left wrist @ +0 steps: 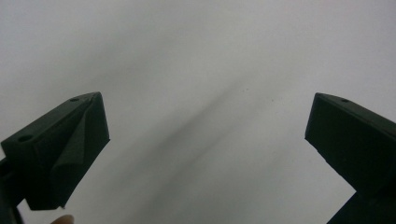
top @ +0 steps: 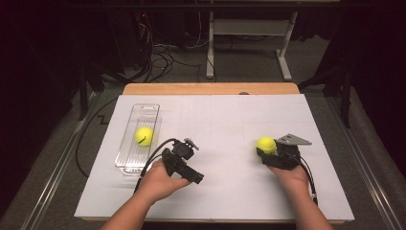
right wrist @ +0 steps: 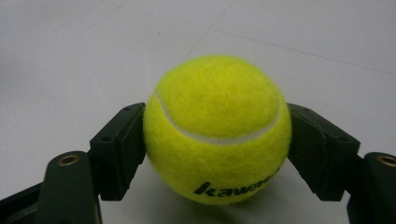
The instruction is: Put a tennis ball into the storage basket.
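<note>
On the white counter (top: 215, 124), my right hand-held gripper (top: 266, 152) clamps a fuzzy yellow-green tennis ball (right wrist: 217, 128) with black lettering, its two black pads pressed against the ball's sides while the ball rests on the surface toward the right side. My left hand-held gripper (top: 184, 148) sits with jaws spread wide over bare counter, gripping nothing. Just beside it, a second yellow tennis ball (top: 143, 136) lies inside a clear ribbed plastic tray (top: 143, 111) on the left.

2 tennis balls: 1 (right wrist: 217, 128) between the right tongs' jaws, 1 (top: 143, 136) in the 1 clear tray (top: 125, 143) just beyond the left tongs (left wrist: 205, 140). 2 tongs, 1 table (top: 215, 124).
</note>
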Motion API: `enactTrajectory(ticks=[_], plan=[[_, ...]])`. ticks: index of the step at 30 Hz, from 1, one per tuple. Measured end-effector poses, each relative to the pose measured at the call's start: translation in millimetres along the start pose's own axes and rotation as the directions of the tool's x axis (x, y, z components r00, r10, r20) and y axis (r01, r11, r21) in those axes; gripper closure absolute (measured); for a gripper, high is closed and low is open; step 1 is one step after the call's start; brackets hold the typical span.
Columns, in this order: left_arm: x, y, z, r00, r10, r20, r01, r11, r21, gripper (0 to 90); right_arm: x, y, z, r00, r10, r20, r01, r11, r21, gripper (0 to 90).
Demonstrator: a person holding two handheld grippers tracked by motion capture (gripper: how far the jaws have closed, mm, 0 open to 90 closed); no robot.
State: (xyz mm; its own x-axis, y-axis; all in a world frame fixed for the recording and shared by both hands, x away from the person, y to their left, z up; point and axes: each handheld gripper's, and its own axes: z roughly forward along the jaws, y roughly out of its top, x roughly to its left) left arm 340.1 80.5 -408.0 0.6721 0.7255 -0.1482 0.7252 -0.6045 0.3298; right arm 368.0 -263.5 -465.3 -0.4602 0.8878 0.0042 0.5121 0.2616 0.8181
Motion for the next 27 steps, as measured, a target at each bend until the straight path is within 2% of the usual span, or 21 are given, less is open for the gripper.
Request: enactTrajectory(ticks=[8, 18, 27], plan=[[-1.3, 0.3, 0.7, 1.0000, 0.002, -0.003, -0.002, 1.0000, 0.006, 0.6, -1.8, 0.0, -1.2, 0.9999, 0.011, -0.011, -0.011, 1.000, 0.007, 27.2], [-1.4, 0.6, 1.3, 1.0000, 0.003, 0.001, -0.003, 1.0000, 0.004, 0.6, -0.1, 0.1, -3.0, 0.9999, -0.012, -0.002, 0.012, 1.000, 0.005, 27.5], [-1.8, 0.4, 1.0, 1.0000, 0.005, 0.000, -0.005, 1.0000, 0.004, 0.6, 0.1, 1.5, -10.2, 0.9999, -0.012, 0.001, 0.012, 0.999, -0.034, 27.6]])
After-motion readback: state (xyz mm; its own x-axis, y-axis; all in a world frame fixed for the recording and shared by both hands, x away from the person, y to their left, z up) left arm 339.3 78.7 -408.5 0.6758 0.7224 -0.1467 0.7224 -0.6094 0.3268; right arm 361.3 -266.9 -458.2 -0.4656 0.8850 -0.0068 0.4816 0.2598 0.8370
